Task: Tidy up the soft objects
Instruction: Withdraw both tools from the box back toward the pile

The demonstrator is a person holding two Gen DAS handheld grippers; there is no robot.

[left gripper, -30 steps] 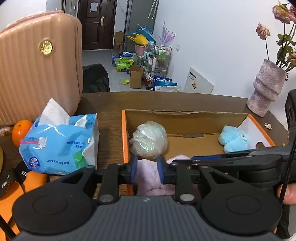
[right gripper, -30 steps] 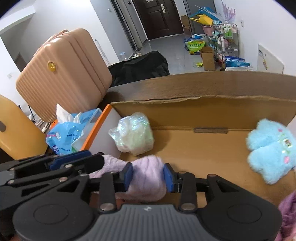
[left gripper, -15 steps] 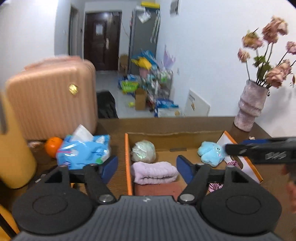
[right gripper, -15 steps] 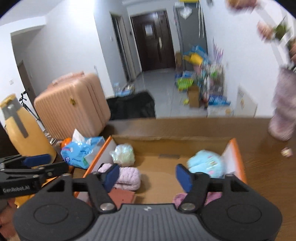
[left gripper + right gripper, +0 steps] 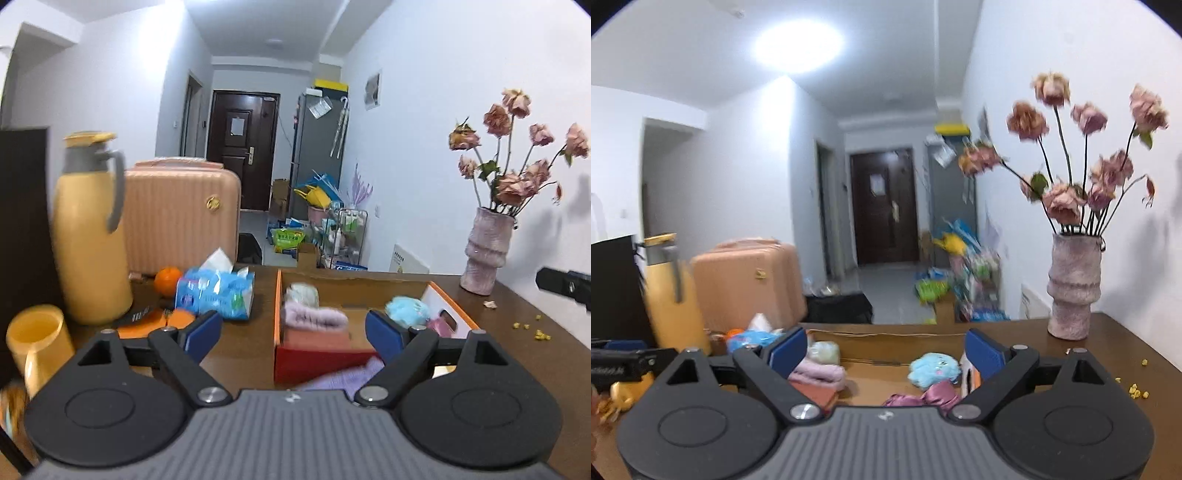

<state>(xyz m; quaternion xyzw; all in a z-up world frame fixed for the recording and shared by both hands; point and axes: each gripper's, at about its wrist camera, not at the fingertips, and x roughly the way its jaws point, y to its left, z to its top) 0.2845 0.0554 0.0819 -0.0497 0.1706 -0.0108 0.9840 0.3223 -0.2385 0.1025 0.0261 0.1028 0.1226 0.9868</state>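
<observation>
**Both grippers standing wide and empty, box ahead**

A white-walled room with a dark door down the hallway is framing a brown wooden table [image 5: 258, 354]. Going left to right across it: a yellow thermos jug [image 5: 88, 236] is standing by a peach suitcase [image 5: 181, 218], then an orange [image 5: 167, 280] and a blue tissue pack [image 5: 216, 293], then the orange-edged cardboard box [image 5: 277, 314], and a vase of dried roses [image 5: 485, 254] at the far right.

The left gripper [image 5: 293, 332] has just been opening and is holding nothing. The right gripper [image 5: 886, 354] has likewise been opening, with nothing between its pads.

The folded pink towel [image 5: 314, 317] is lying inside the box at its left end, long axis crosswise, ahead of the left gripper, so the left hand is probably nearer. A light blue plush [image 5: 934, 369] is sitting toward the box's right end, with a purple satin item [image 5: 923, 397] nearer the camera.
</observation>
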